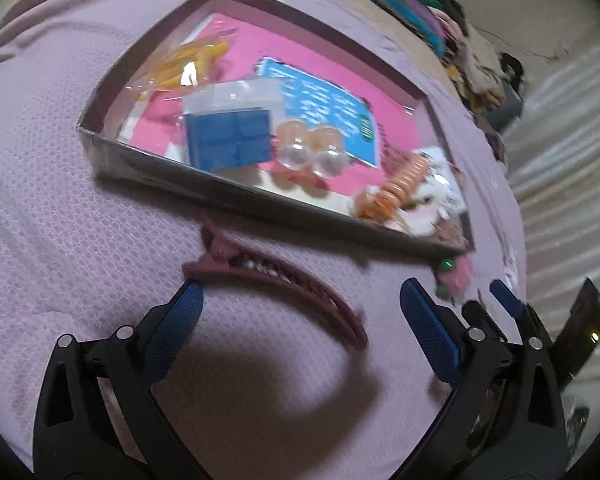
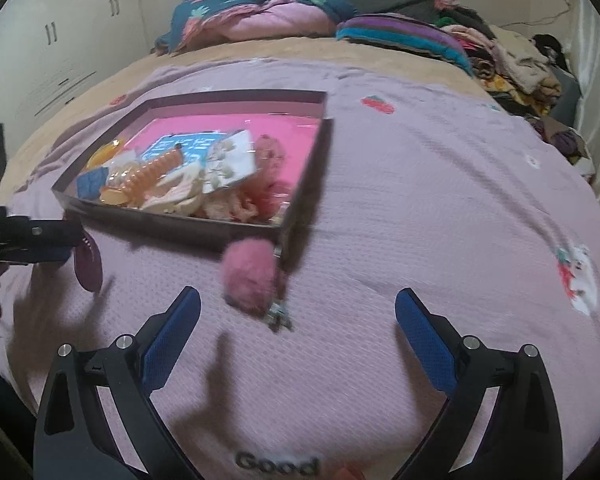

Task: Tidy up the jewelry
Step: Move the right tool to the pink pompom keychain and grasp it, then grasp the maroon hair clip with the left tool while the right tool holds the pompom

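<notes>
Two hand-held grippers over the bed: left hand-held gripper [image 1: 300, 300] gaped wide around one mauve hair clip [image 1: 284, 276] lying on the pink blanket [image 1: 60, 200], pads not touching. Right hand-held gripper [image 2: 298, 312] also gaped, empty, one pink pompom [image 2: 249, 272] just ahead. One tray [image 1: 180, 172] of blurred jewelry behind. Open blanket toward the bed's right edge.

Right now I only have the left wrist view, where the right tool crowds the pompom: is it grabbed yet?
Observer: No. The right tool is open; the pompom lies on the bedspread ahead of it, untouched.
Operator: Clear of the tray?
Observer: It sits by the tray's near corner; whether they touch I cannot tell.
Operator: Anything attached?
Observer: A small metal clasp on its near side.
</notes>
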Demonstrator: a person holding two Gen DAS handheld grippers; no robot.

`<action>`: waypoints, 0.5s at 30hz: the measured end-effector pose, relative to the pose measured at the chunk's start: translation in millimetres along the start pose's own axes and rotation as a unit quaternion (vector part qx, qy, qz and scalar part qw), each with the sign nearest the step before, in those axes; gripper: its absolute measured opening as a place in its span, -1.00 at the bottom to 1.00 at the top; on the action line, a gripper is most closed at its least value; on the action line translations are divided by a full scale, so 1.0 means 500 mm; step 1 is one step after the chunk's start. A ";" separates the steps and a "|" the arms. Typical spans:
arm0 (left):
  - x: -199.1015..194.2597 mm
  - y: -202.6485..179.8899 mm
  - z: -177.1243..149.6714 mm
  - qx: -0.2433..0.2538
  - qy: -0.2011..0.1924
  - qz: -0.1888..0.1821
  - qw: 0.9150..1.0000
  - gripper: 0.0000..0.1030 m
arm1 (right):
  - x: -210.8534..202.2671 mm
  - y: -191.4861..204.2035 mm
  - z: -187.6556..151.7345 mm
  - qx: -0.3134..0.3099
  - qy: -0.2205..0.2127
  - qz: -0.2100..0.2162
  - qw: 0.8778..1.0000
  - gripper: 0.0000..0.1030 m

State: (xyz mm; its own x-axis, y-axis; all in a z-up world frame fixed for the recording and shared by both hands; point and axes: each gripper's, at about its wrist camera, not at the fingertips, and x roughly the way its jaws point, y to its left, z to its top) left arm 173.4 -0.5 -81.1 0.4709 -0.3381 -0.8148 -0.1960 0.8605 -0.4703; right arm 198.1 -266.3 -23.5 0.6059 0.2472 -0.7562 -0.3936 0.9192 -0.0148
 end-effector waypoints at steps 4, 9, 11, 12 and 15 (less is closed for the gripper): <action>-0.003 -0.003 -0.001 0.014 -0.012 0.027 0.999 0.34 | 0.030 0.015 0.012 -0.008 0.009 0.009 1.000 0.52; -0.015 0.010 -0.003 0.036 -0.013 0.037 0.999 -0.23 | 0.063 0.022 0.021 0.003 0.031 0.037 0.999 -0.40; -0.025 0.019 -0.008 0.044 -0.010 0.024 0.999 -0.49 | 0.057 0.030 0.016 0.002 0.027 0.041 0.999 -0.43; -0.029 0.026 -0.011 0.045 -0.008 0.016 0.999 -0.52 | 0.051 0.035 0.013 -0.002 0.025 0.043 0.999 -0.44; -0.038 0.036 -0.019 0.055 -0.005 0.003 0.998 -0.65 | 0.031 0.051 0.003 -0.006 0.021 0.051 0.998 -0.44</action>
State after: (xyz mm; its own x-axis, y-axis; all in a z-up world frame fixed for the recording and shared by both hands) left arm 152.8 17.8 -77.6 0.4785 -0.3301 -0.8137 -0.1039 0.8988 -0.4258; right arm 198.4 -238.9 -34.7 0.5331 0.3262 -0.7806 -0.4609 0.8857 0.0554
